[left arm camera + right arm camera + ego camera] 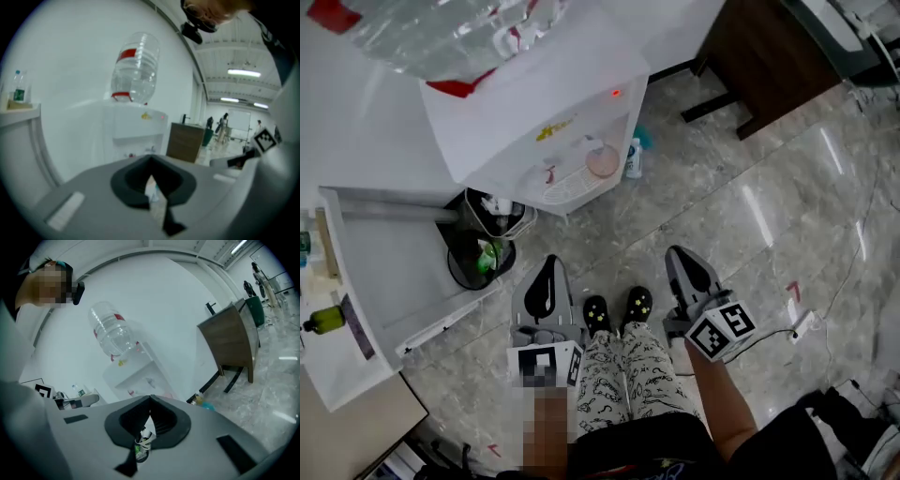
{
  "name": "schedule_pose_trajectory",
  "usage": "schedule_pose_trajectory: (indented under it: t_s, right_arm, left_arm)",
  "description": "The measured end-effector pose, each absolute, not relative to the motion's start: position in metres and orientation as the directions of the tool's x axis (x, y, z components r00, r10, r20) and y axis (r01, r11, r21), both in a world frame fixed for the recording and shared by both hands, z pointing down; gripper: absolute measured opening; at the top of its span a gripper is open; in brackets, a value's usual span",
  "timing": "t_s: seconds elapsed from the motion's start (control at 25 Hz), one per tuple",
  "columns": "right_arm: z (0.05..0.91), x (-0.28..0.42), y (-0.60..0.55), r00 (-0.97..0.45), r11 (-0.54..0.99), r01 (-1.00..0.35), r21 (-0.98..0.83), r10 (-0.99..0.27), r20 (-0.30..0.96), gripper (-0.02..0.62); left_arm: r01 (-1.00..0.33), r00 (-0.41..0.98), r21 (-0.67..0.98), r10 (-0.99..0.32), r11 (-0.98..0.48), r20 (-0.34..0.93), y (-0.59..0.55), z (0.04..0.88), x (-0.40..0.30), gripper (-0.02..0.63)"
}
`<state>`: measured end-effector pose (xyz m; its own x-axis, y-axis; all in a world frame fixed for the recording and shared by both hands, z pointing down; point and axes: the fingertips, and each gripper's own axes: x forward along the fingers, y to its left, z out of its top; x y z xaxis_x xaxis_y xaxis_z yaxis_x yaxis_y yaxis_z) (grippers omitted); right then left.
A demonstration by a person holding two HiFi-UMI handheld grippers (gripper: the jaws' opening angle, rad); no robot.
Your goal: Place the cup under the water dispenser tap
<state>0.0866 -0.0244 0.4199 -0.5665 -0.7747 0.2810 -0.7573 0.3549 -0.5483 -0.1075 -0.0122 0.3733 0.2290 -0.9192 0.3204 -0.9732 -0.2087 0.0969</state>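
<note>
A white water dispenser (pixel 534 112) with a clear bottle (pixel 450 33) on top stands at the upper left of the head view. A pale pink cup (pixel 602 161) sits in its alcove on the drip tray (pixel 567 186), below the taps. Both grippers hang well short of it, over the floor in front of the person's legs. My left gripper (pixel 547 272) is shut with nothing in it, and so is my right gripper (pixel 682 262). The left gripper view has the dispenser (pixel 136 124) beyond the meeting jaws (pixel 151 161). In the right gripper view the dispenser (pixel 136 373) stands tilted above the closed jaws (pixel 150 400).
A black bin (pixel 480 246) with rubbish stands left of the dispenser, beside a white shelf unit (pixel 356 281). A small bottle (pixel 633 157) stands on the marble floor at the dispenser's right. A dark wooden cabinet (pixel 769 56) is at the upper right. A cable and plug (pixel 802 323) lie at the right.
</note>
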Motion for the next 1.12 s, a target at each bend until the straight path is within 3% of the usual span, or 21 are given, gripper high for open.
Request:
schedule_pose_trajectory:
  t_s: [0.28,0.48,0.88,1.12]
  right_arm:
    - [0.262,0.076,0.0,-0.686,0.561,-0.694,-0.451,-0.706,0.176,0.014]
    - [0.199,0.042,0.022,-0.765,0.603,-0.533,-0.594,-0.643,0.034,0.014]
    - [0.162,0.077,0.046,-0.77,0.63,-0.527,-0.57,-0.637,0.008,0.014]
    - [0.164,0.089,0.047,-0.766,0.623,-0.531,-0.575,-0.642,0.011,0.014]
  left_arm:
    - [-0.97,0.235,0.116,-0.937,-0.212,0.257,0.012,0.227,-0.116,-0.003]
    - [-0.942,0.334,0.079,-0.932,-0.326,0.14,0.006,0.137,-0.074,-0.003]
    - [-0.903,0.43,0.049,-0.89,-0.428,0.153,0.026,0.11,-0.022,-0.003]
    - [-0.918,0.396,0.059,-0.902,-0.392,0.169,0.032,0.115,-0.028,-0.003]
